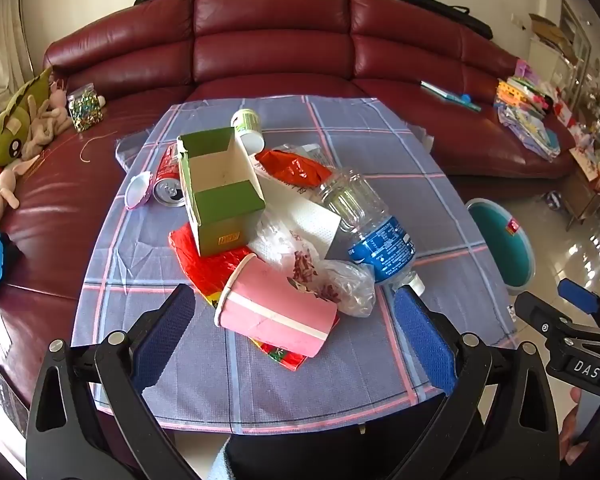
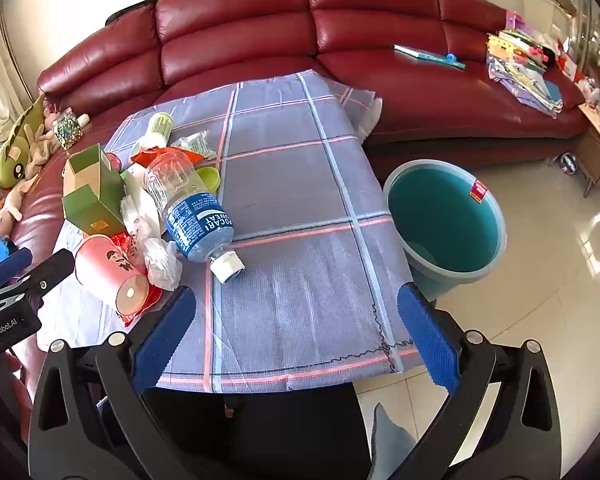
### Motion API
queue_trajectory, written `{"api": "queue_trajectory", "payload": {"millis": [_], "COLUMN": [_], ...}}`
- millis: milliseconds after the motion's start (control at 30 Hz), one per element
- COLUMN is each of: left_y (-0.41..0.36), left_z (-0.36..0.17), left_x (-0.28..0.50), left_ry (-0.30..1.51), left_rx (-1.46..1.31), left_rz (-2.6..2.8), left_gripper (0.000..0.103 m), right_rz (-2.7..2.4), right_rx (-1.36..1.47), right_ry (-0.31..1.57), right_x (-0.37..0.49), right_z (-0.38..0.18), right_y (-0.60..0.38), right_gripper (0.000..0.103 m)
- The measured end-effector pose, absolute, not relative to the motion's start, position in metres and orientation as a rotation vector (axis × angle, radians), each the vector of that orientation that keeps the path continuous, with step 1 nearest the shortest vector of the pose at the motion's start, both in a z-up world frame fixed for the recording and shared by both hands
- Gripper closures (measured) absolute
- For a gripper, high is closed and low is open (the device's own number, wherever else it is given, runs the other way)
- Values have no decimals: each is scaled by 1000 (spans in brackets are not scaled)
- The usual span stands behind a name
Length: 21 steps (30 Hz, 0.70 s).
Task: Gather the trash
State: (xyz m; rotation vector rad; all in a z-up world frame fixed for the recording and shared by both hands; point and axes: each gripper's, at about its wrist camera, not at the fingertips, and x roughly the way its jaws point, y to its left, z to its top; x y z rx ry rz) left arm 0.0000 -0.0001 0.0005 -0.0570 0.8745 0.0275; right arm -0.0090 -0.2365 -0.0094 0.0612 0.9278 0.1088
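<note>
While both grippers' fingers stand spread and empty, the pink paper cup (image 1: 276, 312) between the left gripper (image 1: 300, 340) fingertips could crush if squeezed hard.

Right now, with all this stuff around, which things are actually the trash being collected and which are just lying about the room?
Part of the job:
- pink paper cup
- plastic bottle
- green carton
- soda can
- crumpled plastic bag
- teal bin, standing on the floor beside the table

Just lying about:
- plush toys on the sofa
- jar of beads
- stack of books
</note>
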Motion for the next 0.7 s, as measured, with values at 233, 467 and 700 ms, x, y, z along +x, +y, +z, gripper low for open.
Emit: {"api": "queue_trajectory", "payload": {"millis": [233, 467, 700], "left_y": [-2, 2, 6], "left_z": [5, 3, 0], "left_x": [-3, -4, -1], "left_ry": [851, 862, 874], "left_rx": [-44, -55, -64], "left_rz": [35, 50, 68], "left_gripper": [4, 4, 4], "right_rz": [104, 105, 102], "right_rx": [61, 66, 69], "right_ry": [932, 932, 940], "right_x": [-9, -10, -8], "right_z": [-12, -11, -14], "right_y": [-238, -240, -240], "right_gripper": [6, 6, 6]}}
